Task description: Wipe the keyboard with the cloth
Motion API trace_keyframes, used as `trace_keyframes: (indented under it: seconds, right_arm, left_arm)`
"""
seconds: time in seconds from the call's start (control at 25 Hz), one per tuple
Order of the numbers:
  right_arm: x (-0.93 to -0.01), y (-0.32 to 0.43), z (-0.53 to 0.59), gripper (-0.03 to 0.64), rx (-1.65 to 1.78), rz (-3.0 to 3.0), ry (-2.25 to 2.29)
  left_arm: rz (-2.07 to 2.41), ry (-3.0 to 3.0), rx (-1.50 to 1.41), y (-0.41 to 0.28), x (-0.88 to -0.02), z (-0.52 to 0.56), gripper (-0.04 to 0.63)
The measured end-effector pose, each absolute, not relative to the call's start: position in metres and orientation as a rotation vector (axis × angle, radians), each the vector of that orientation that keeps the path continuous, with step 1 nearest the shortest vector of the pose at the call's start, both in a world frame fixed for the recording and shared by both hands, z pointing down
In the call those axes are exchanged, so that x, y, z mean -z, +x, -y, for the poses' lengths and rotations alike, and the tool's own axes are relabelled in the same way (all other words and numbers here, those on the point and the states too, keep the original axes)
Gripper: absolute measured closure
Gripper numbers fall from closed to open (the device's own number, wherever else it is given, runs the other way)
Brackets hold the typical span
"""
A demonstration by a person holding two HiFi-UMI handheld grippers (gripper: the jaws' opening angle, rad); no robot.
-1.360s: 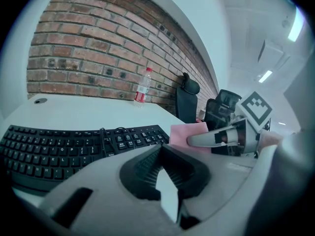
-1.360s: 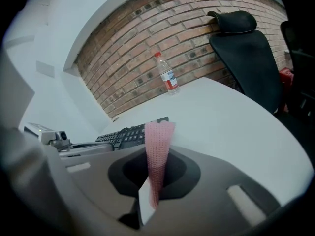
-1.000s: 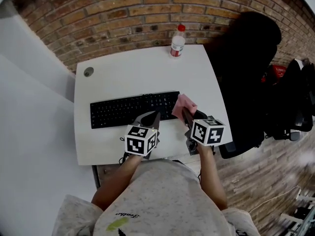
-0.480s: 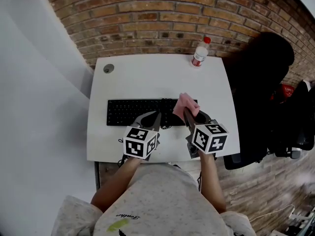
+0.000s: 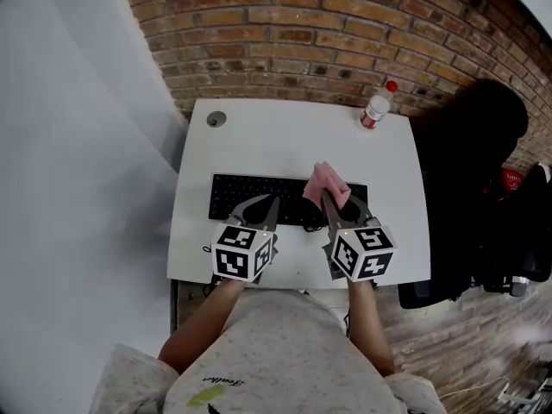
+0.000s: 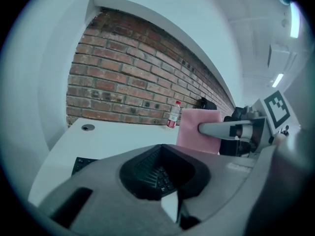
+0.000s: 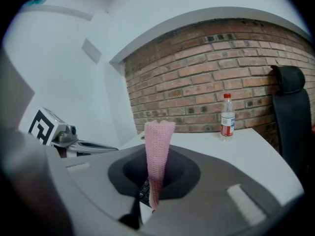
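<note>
I am holding my left gripper (image 5: 271, 205), jaws together on nothing, over the middle of the black keyboard (image 5: 237, 195) on the white desk (image 5: 285, 136). My right gripper (image 5: 328, 202) is clamping the pink cloth (image 5: 324, 181), which is standing upright over the keyboard's right half.

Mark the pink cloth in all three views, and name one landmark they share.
Head view: pink cloth at centre, above the keyboard's right half.
Left gripper view: right of centre, just right of the bottle.
Right gripper view: centre, upright between the jaws.
Shared landmark: the red-capped bottle on the table's far edge.
</note>
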State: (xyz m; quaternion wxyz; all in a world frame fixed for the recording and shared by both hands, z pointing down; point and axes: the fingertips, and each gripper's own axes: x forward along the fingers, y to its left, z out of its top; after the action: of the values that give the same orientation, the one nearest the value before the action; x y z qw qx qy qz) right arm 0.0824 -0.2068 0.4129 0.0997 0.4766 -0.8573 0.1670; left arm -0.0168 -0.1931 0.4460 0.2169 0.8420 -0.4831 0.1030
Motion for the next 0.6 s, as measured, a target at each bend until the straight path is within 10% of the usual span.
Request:
trace_keyframes:
  seconds: [0.6]
  right_arm:
    - [-0.395,0.06,0.191,0.592,-0.296,2.554,1.493]
  left_arm:
    - [1.314,2.363,-0.294,-0.035,-0.439,0.185,0.6]
